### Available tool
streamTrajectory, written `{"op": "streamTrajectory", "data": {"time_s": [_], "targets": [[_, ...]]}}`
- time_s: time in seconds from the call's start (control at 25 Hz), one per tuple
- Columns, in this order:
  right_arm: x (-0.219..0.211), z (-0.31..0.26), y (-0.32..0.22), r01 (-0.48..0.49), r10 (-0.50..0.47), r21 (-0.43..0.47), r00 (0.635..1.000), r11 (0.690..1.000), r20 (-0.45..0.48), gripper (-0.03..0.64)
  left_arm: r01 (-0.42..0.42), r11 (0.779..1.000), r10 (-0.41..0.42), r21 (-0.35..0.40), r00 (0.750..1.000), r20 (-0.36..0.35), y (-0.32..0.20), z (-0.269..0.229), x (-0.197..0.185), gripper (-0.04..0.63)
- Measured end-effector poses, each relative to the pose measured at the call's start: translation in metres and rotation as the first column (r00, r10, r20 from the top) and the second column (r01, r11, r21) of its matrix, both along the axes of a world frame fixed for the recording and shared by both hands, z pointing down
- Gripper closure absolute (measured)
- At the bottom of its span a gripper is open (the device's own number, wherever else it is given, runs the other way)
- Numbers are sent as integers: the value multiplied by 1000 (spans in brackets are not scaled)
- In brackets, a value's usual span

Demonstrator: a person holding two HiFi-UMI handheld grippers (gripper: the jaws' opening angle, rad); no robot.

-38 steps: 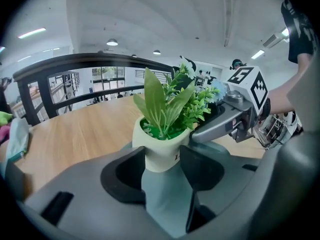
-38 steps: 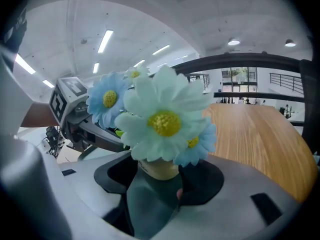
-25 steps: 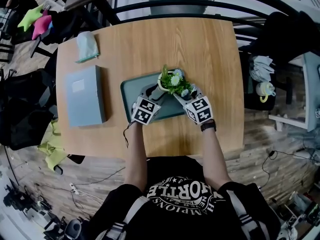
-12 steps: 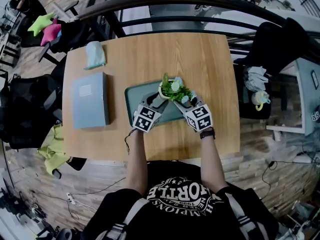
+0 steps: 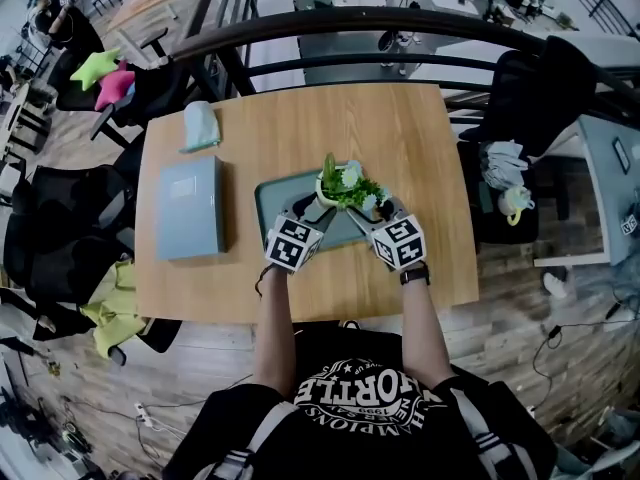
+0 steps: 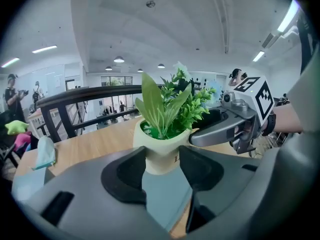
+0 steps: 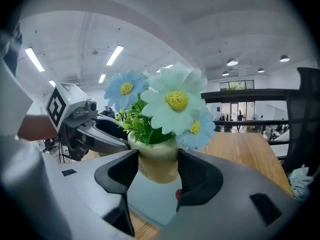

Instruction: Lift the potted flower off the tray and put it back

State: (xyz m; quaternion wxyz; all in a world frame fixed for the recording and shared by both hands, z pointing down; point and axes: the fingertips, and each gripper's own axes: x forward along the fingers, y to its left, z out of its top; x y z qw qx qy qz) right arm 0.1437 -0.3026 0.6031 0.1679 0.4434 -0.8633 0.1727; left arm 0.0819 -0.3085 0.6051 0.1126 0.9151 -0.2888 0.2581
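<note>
Potted flower [image 5: 347, 180]: cream pot clamped from opposite sides by left gripper [image 6: 161, 156] and right gripper [image 7: 157, 166], held above teal tray [image 5: 272, 196], centre of table [image 5: 300, 128].

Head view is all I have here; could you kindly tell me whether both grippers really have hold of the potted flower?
Observer: Yes. The left gripper view shows the left gripper closed on the cream pot from both sides.
Operator: And the right one, please?
Observer: The right gripper is likewise clamped on the pot's sides, just below the pale blue daisies.
Operator: Is the pot off the tray?
Observer: It looks so. The tray shows beneath the pot's base, seemingly with a gap between them.
</note>
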Motion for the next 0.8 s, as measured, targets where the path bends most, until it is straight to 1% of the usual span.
{"op": "streamTrajectory", "data": {"time_s": [0.4, 0.64, 0.8], "targets": [[5, -46, 50, 11, -11, 92, 1000, 996, -1, 367, 25, 995, -23, 98, 999, -24, 50, -44, 4, 371], [7, -69, 91, 27, -25, 138, 1000, 990, -15, 368, 47, 990, -40, 133, 998, -51, 91, -65, 6, 373], [7, -79, 120, 33, -32, 164, 999, 986, -8, 368, 65, 986, -55, 155, 996, -65, 121, -75, 5, 373]]}}
